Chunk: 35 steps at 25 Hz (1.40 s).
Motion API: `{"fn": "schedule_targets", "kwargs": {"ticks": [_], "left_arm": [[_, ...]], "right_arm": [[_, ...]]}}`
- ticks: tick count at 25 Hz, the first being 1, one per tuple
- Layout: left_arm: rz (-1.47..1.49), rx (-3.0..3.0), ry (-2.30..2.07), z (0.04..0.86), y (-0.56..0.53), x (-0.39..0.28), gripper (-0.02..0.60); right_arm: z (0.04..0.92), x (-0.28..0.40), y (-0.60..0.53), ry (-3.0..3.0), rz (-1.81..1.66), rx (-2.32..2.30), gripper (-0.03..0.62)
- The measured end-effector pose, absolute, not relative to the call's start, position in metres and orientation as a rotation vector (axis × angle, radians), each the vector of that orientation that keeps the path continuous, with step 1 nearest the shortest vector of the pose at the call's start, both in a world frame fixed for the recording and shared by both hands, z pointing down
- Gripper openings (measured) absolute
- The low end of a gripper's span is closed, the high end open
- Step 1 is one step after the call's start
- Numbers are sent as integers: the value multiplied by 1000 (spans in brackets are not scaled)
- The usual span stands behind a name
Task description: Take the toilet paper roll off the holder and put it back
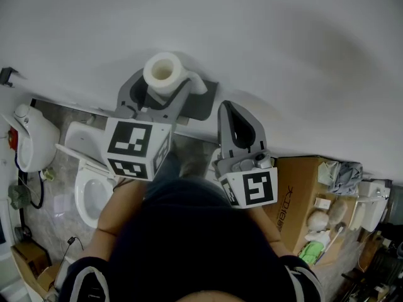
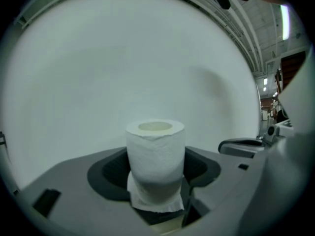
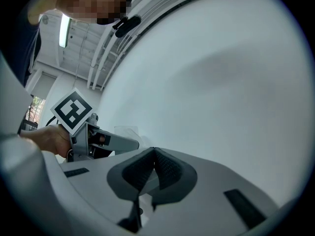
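Two grippers, one toilet paper roll (image 2: 156,151): left gripper (image 1: 160,87) clamped on that upright roll close before a white wall (image 1: 283,55), right gripper (image 3: 153,156) alongside, jaws pressed together, nothing between.

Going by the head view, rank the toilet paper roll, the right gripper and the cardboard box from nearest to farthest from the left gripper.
1. Toilet paper roll: between the jaws of the left gripper.
2. Right gripper: beside it, on the right.
3. Cardboard box: lower down, far right.
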<state>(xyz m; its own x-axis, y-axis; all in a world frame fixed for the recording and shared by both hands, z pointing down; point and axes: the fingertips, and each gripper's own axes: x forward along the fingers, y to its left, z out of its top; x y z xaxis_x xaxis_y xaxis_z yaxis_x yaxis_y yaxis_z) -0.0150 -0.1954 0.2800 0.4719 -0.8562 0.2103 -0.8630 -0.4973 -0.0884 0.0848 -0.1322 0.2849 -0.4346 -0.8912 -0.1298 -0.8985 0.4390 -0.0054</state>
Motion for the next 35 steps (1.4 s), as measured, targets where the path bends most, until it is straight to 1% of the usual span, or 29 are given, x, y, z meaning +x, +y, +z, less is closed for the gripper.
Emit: {"fn": "schedule_targets", "kwargs": {"ticks": [5,12,35], "left_arm": [[317,2677,-1595,264,-194,-37,304],[283,2698,-1639,250,-186,-30,304],[162,2670,-1758,211,-166,-74,304]], "right_arm": [[281,70,-135,2572,107,-1594,15],[277,82,-133,2555,126,-1575,15],[279,76,-124,2555,129,-1580,17]]}}
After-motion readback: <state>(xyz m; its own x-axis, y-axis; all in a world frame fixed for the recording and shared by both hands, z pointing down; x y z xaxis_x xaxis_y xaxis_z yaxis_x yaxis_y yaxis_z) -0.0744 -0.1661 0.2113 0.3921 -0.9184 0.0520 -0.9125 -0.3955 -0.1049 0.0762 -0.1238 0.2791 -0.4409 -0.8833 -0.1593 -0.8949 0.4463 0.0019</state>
